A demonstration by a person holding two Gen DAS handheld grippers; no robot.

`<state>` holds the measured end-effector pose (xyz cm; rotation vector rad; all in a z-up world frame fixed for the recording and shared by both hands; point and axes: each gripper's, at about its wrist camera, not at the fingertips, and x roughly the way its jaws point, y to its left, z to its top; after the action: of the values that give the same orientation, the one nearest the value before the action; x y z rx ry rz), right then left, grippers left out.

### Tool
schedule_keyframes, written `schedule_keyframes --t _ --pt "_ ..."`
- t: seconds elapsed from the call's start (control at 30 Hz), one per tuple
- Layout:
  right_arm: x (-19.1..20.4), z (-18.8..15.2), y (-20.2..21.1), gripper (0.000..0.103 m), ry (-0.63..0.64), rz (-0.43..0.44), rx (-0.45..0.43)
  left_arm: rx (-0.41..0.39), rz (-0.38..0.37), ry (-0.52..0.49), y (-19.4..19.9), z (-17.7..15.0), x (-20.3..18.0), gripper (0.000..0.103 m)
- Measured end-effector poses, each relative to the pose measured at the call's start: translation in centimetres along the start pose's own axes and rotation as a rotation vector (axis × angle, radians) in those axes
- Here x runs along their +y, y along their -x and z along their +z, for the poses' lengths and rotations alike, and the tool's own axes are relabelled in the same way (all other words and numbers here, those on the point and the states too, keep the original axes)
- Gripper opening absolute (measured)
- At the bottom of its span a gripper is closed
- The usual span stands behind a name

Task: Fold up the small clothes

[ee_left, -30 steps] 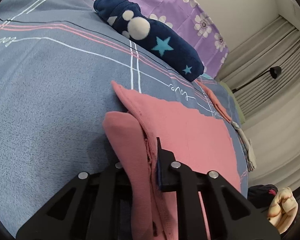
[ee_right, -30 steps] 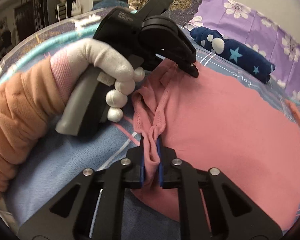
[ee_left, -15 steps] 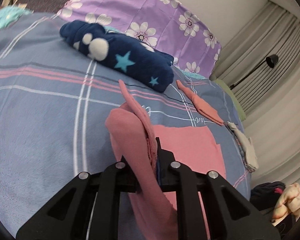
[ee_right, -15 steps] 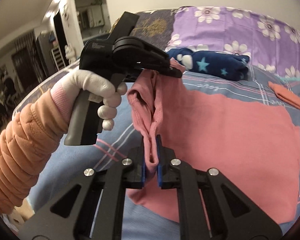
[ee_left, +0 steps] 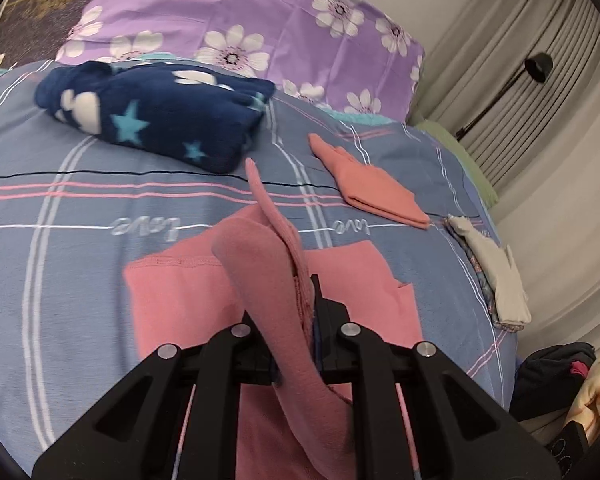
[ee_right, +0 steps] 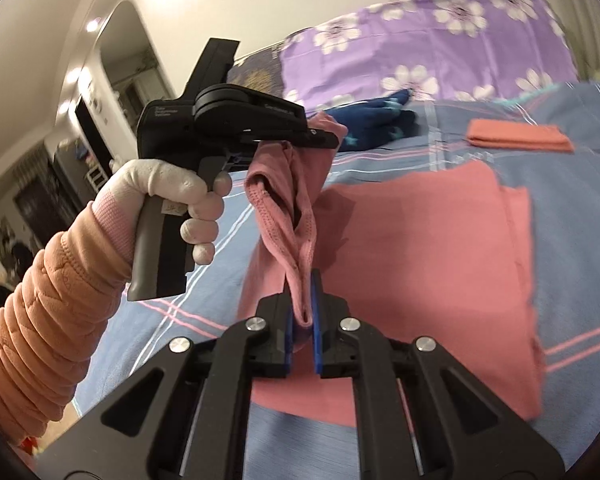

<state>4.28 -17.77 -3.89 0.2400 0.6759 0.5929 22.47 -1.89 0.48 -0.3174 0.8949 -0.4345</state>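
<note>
A pink garment [ee_left: 188, 292] lies partly on the blue striped bed cover, also in the right wrist view [ee_right: 420, 240]. My left gripper [ee_left: 306, 312] is shut on one corner of its near edge and holds it up above the bed. It shows from the side in the right wrist view [ee_right: 320, 140], held by a gloved hand. My right gripper [ee_right: 302, 312] is shut on the other corner of the same edge. The lifted edge hangs slack between the two grippers over the flat part.
A rolled navy fleece with stars [ee_left: 152, 116] lies at the back by a purple flowered pillow [ee_left: 260, 28]. A folded orange cloth [ee_left: 376, 188] and a folded pale cloth [ee_left: 492, 272] lie to the right. Dark clothes [ee_left: 552, 376] sit beyond the bed's right edge.
Both grippers have risen and moved forward over the garment with its near edge, so more of the cloth is off the bed and the flat part looks shorter.
</note>
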Motion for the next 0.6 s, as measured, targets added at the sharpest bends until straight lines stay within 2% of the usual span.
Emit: schedule_keyframes --t 0.37,0.6 --pt "-7.9 -1.7 3.7 0.007 -0.165 -0.035 -0.029 0.116 0.040 -0.129 -7.6 -0.5 -8.6 0.012" --pt "-11.6 -3.4 3.7 0.007 -0.285 -0.008 0.016 0.183 0.150 -0.188 -11.9 -1.5 -10.6 0.012"
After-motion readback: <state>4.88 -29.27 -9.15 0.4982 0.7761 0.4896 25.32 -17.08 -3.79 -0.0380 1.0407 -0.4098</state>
